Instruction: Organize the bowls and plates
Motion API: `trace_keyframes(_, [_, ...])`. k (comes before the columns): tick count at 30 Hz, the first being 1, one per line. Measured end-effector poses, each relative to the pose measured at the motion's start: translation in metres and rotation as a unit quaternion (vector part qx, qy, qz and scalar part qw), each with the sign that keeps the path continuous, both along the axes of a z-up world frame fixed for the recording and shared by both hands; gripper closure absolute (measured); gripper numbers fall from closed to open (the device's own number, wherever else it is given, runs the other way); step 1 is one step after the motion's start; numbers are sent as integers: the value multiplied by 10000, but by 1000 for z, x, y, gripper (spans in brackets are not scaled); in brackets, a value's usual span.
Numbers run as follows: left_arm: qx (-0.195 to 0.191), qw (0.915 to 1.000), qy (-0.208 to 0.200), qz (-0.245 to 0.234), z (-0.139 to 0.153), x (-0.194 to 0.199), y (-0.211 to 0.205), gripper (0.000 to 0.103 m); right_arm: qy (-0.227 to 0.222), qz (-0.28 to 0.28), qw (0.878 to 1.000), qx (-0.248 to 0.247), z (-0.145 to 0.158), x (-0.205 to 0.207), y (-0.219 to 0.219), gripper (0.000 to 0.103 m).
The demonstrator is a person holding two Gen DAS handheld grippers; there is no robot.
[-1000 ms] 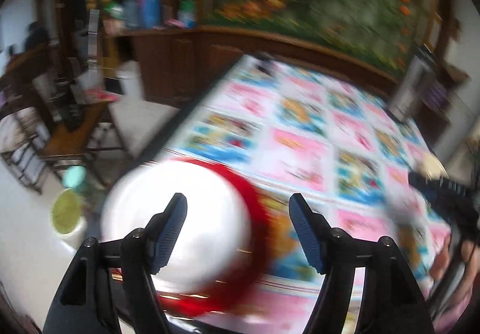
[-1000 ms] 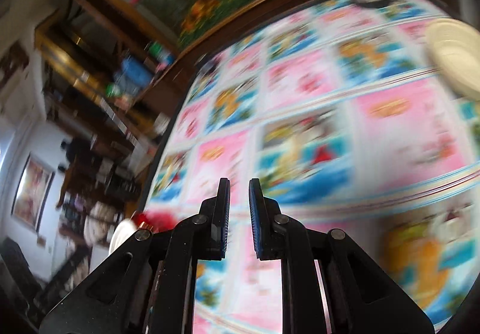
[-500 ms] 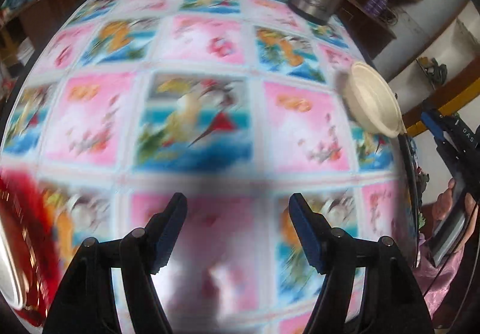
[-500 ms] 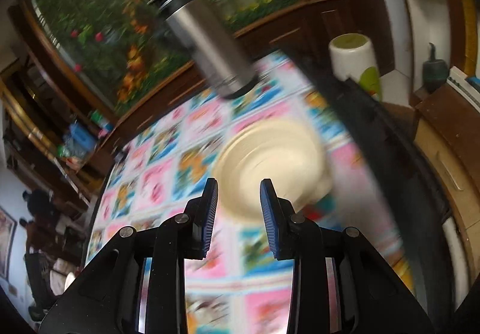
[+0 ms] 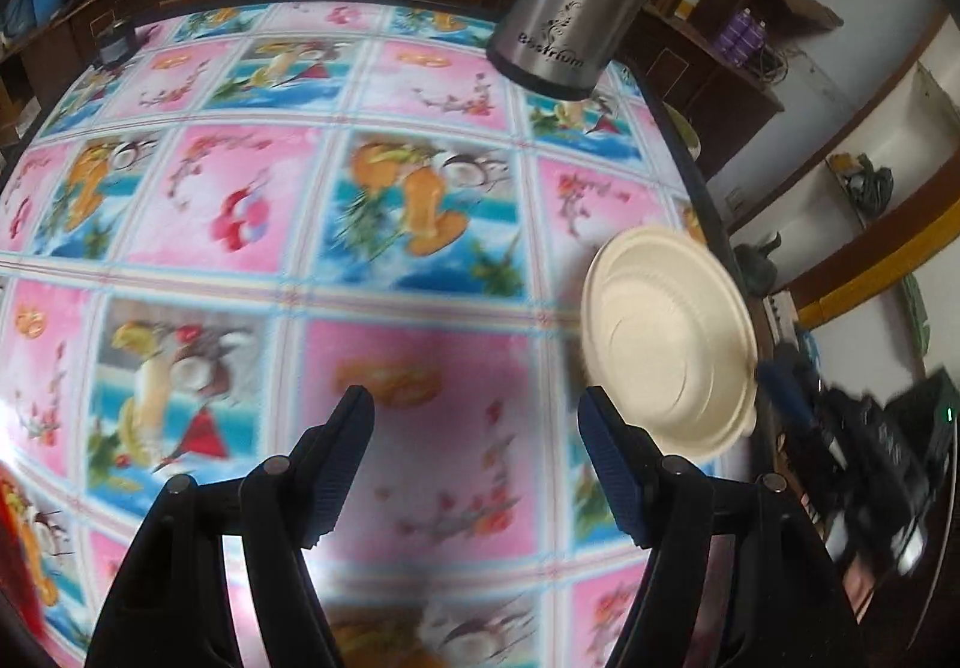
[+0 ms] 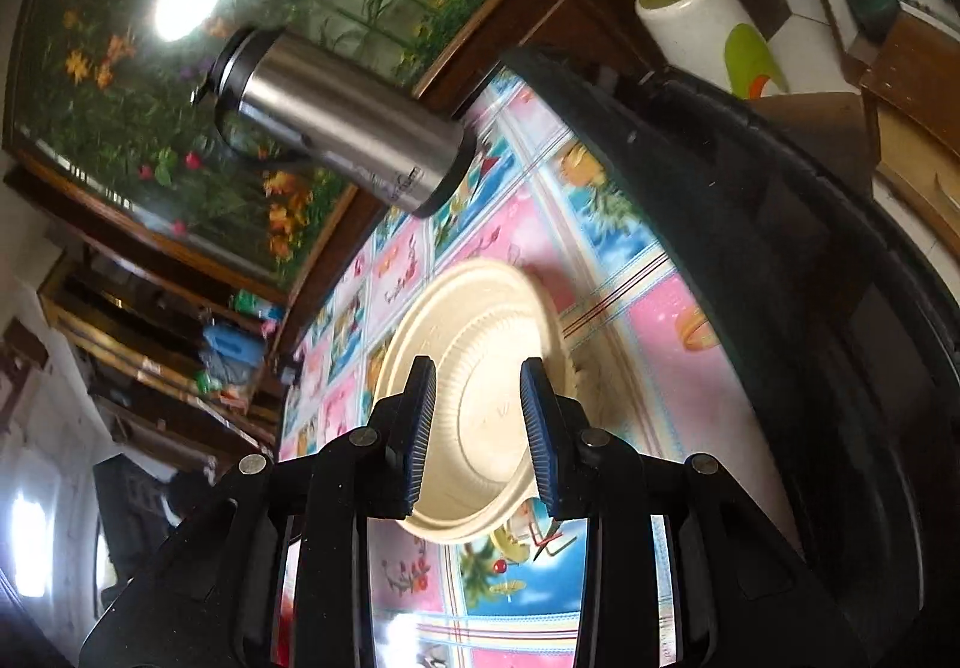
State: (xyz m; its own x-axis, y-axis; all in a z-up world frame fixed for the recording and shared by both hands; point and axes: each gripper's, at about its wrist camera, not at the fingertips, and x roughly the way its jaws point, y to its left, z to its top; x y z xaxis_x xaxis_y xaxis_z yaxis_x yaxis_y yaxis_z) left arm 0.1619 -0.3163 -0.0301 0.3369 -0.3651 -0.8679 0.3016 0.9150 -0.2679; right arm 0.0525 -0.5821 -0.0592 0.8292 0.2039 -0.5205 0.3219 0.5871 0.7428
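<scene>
under both pairs of fingers the patterned tablecloth (image 5: 420, 224) fills most of each view, and that is the biggest change: a second ago the left wrist view held a red-rimmed white plate between the fingers, and now only a red sliver shows at its lower left edge. the left gripper (image 5: 477, 446) has swung off that plate and points across bare cloth, fingers spread wide with nothing between them.

beyond the fingers, at the far side, a steel flask (image 5: 576, 2) stands.

the cream plate (image 6: 474, 398) is next. half a second ago it lay ahead of the right gripper (image 6: 477, 422), above its fingertips; now it sits framed between them, fingers parted a moderate way and wider than before, with no grip on it that i can see. my read is that the right hand is lining up to take this plate, probably to carry it toward the red-rimmed one.

only the left wrist view shows that the cream plate (image 5: 669, 344) lies close to the table's edge, off the right fingertip's outer side, with the right gripper's blue tip just past its rim. only the right view shows a white and green cylinder (image 6: 714, 26) beyond the table.
</scene>
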Motion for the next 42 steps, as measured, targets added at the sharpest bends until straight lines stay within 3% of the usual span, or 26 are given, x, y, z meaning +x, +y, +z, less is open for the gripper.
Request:
trace_keyframes(7, [167,9995,-105,248,-5,12,-26,32,206,-433,9985,-264,4,-9,-8,75])
trace_keyframes(10, [364,9986,-224,301,-8,14,-32,32,271,-367,9989,-127,-1,-5,-11,75])
trace_keyframes(13, [320,9988,-198,318,-11,16,-36,32,429,-169,9989,-66,-9,5,-6,75])
trace_keyframes(19, [67,9999,-115,102,-15,15,-51,28,497,-141,9985,-162,-14,12,-1,75])
trace_keyframes(26, [388,9991,-140,-51,-34,11,-64,31,583,-249,9980,-73,-21,13,-3,75])
trace_keyframes(28, [380,9992,-142,-35,-36,12,-64,40,609,-305,9976,-136,-21,14,-3,75])
trace_keyframes(30, [341,9994,-103,-31,-37,13,-63,60,584,-277,9978,-109,-22,15,-3,86])
trace_keyframes(31, [221,9997,-60,-39,-38,13,-62,63,590,-255,9979,-119,-23,16,-2,88])
trace_keyframes(35, [133,9998,-68,-88,-35,9,-63,88,642,-194,9975,-211,-24,19,2,91])
trace_keyframes(42, [34,10000,54,2,-36,5,-43,90,576,-14,9981,-204,-21,18,13,93])
